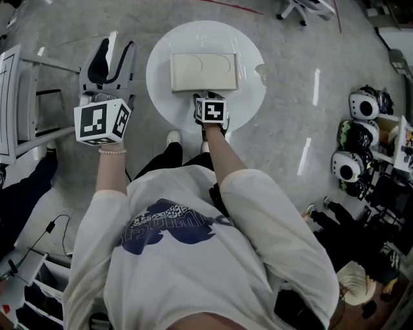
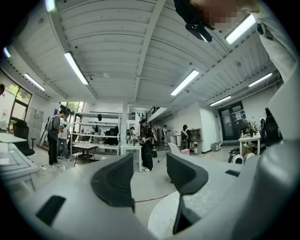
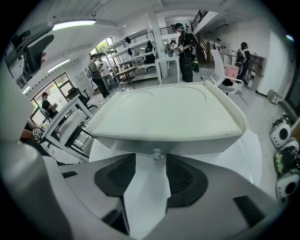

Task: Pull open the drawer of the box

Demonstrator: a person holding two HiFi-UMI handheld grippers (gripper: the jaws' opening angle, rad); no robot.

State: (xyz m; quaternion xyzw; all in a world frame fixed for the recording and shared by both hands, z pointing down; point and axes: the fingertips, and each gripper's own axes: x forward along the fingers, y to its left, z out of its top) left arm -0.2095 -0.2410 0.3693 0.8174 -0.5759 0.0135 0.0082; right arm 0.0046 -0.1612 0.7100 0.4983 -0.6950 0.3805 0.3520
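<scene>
A cream box lies on a round white table. In the right gripper view its drawer front faces me, with a small clear knob at the middle. My right gripper is at the box's near side. Its jaws stand either side of the knob with a gap on both sides, and the pads do not touch it. My left gripper is held up left of the table, away from the box. It stands open with nothing between its fingers.
A white metal frame stands at the far left. Several round helmet-like devices sit on the floor at the right. An office chair base is beyond the table. People stand by shelves in the distance.
</scene>
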